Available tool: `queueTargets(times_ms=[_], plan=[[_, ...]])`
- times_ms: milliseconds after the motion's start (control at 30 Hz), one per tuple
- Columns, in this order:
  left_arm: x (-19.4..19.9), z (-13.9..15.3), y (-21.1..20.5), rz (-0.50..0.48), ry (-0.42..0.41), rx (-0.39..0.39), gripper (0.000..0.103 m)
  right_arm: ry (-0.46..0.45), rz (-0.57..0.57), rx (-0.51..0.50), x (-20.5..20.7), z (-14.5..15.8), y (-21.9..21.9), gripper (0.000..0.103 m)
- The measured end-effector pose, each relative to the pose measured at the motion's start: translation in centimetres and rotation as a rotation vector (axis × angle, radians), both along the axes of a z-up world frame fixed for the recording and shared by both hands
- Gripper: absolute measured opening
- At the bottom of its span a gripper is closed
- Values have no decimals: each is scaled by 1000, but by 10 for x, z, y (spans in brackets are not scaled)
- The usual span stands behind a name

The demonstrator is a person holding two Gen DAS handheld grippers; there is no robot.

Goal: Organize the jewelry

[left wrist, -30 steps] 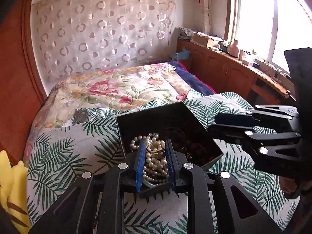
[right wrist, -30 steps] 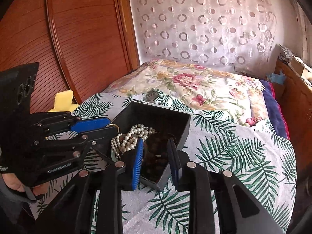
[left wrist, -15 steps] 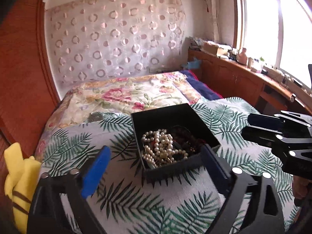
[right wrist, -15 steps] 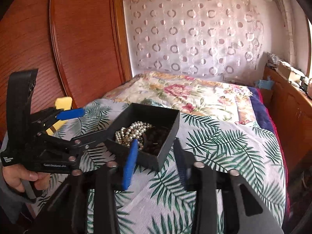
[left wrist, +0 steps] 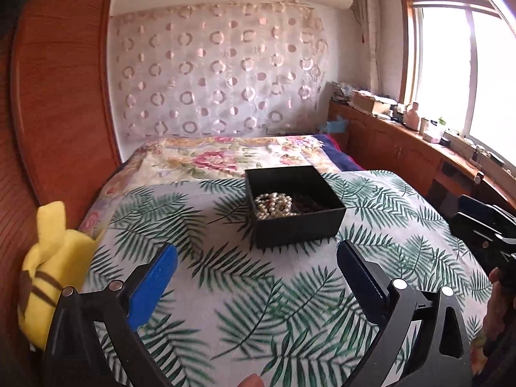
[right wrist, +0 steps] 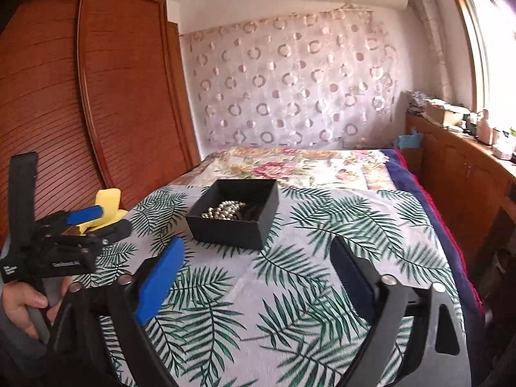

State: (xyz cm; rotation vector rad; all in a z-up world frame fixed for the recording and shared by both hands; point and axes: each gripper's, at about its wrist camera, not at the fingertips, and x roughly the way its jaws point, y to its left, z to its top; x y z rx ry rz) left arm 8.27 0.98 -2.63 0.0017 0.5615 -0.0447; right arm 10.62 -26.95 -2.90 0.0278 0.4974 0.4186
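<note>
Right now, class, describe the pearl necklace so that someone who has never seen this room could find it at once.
Start at the bed, covered near its foot by a white spread printed with green palm fronds. On that spread sits an open black box. The pearl necklace is heaped in the box's left half: pale, glossy round beads, easy to tell from the dark beads piled beside it.

Both wrist views look slightly downward, sharing the black box point(left wrist: 292, 206) nearby.
</note>
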Motion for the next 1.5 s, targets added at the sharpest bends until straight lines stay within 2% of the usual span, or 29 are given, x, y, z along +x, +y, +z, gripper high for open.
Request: queueTargets(times_ms=[100, 467, 900, 1500], plan=[[-12, 1, 3, 20, -6, 20, 96, -6, -40, -7, -10, -2, -2, 101], [-27, -2, 8, 53, -1, 15, 96, -27, -102, -15, -15, -5, -3, 101], [-32, -3, 8, 43, -23, -4, 96, -28, -117, -14, -12, -11, -2, 101], [-40, 4, 5, 49, -55, 9, 96, -31, -114, -11, -13, -15, -3, 101]])
